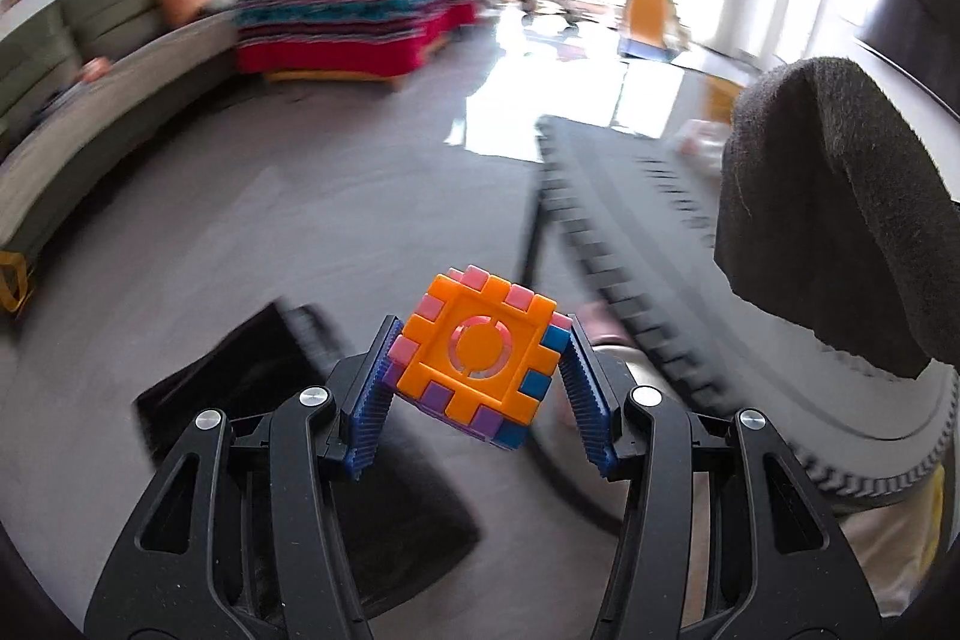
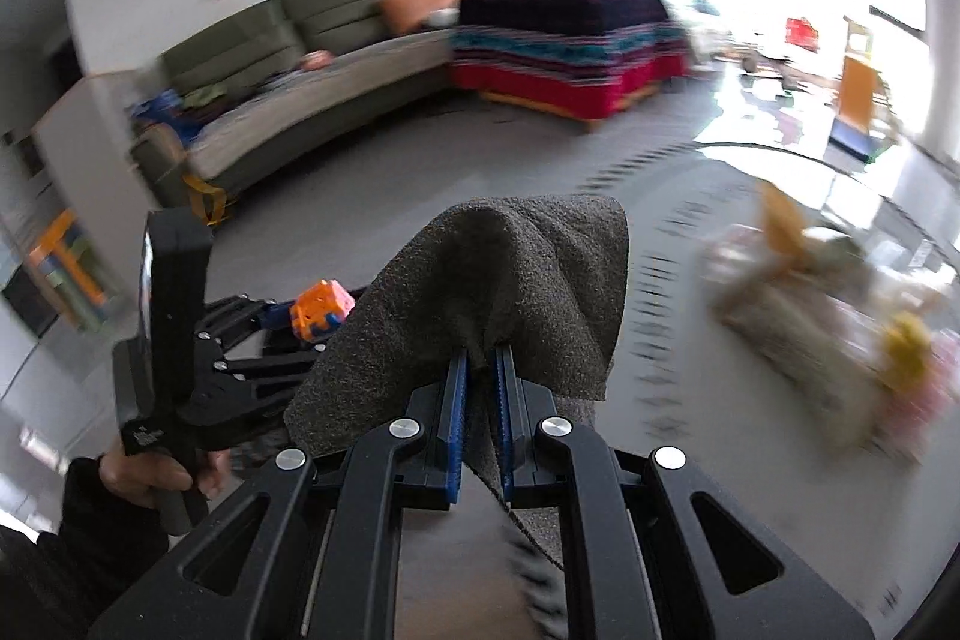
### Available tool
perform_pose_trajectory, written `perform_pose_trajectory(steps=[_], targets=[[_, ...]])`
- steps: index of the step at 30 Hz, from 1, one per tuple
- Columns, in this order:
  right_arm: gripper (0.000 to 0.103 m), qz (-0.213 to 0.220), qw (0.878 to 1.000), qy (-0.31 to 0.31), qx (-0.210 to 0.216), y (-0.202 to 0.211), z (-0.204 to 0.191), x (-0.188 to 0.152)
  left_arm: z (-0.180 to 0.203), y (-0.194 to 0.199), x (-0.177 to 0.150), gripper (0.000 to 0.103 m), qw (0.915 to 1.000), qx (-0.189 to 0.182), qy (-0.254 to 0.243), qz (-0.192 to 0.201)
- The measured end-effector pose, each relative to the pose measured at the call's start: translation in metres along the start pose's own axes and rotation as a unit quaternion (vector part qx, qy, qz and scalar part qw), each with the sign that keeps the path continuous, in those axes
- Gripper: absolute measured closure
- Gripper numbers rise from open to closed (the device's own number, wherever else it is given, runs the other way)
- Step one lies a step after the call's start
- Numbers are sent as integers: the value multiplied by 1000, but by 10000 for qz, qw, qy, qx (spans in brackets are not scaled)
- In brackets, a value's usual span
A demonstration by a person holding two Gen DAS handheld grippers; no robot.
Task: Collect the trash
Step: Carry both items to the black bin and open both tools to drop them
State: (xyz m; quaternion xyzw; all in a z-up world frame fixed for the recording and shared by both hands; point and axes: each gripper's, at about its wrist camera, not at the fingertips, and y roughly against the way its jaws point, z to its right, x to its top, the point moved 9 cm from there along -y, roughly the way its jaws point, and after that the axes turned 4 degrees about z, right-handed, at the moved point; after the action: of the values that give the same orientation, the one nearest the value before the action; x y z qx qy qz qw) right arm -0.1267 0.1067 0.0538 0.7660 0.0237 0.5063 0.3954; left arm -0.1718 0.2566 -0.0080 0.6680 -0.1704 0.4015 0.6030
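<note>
Left gripper (image 1: 477, 391): blue ribbed pads clamped on a hard plastic cube (image 1: 480, 361), orange notched face with a ring cutout, pink, purple and blue blocks round the edges. I see it held clear above the floor.

Right gripper (image 2: 480, 394): jaws nearly together, pinching a dark grey cloth (image 2: 498, 292), coarse nubby weave, draped over the fingertips in a soft hood. In the left view it hangs at the right edge.

I can't read any writing; the small white mark on the left gripper's handle is too blurred.

Grey floor (image 1: 300, 196) is smooth, mostly bare ahead. A round glossy table (image 2: 750, 352) with a dashed rim sits to the right, carrying a blurred pile of wrappers (image 2: 828, 340). Long curved sofa (image 2: 312, 94) lines the far wall; a striped cloth-covered table (image 2: 564, 52) stands well beyond. A hand (image 2: 147, 478) grips the left handle.
</note>
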Motion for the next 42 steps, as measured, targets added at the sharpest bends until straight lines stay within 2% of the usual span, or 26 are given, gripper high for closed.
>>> perform_pose_trajectory(steps=[5, 12, 13, 14, 15, 16, 17, 19, 24, 31, 36, 42], targets=[[93, -313, 9948, 302, 921, -45, -78, 11, -72, 10, -28, 51, 9966, 607, 542, -144], [93, -1040, 9780, 551, 1720, -125, -148, 10, -159, 12, -81, 51, 9802, 1251, 1427, -564], [89, -1189, 9732, 540, 1890, -137, -159, 9, -168, 11, -87, 45, 9772, 1304, 1562, -609], [82, -1352, 9683, 510, 2037, -148, -167, 5, -174, 12, -93, 31, 9743, 1332, 1698, -652], [56, -1571, 9645, 468, 2072, -160, -173, 0, -181, 10, -99, 7, 9702, 1372, 1847, -758], [44, -1676, 9651, 430, 1966, -167, -174, -3, -187, 10, -103, 6, 9678, 1444, 1918, -761], [44, -1675, 9683, 370, 1815, -176, -174, -3, -191, 11, -105, 6, 9657, 1533, 1947, -770], [44, -1614, 9698, 356, 1794, -178, -176, -4, -199, 11, -109, 6, 9636, 1609, 1972, -822], [44, -1569, 9720, 431, 1694, -177, -169, -7, -199, 13, -104, 6, 9634, 1704, 1929, -751], [44, -1292, 9789, 466, 1510, -168, -145, -12, -189, 13, -90, 6, 9668, 1542, 1934, -637], [44, -954, 9848, 311, 1414, -147, -116, -4, -157, 7, -65, 6, 9752, 1385, 1646, -523], [44, -593, 9921, -186, 1092, -115, -49, 7, -100, -6, -26, 6, 9864, 1016, 1249, -333]])
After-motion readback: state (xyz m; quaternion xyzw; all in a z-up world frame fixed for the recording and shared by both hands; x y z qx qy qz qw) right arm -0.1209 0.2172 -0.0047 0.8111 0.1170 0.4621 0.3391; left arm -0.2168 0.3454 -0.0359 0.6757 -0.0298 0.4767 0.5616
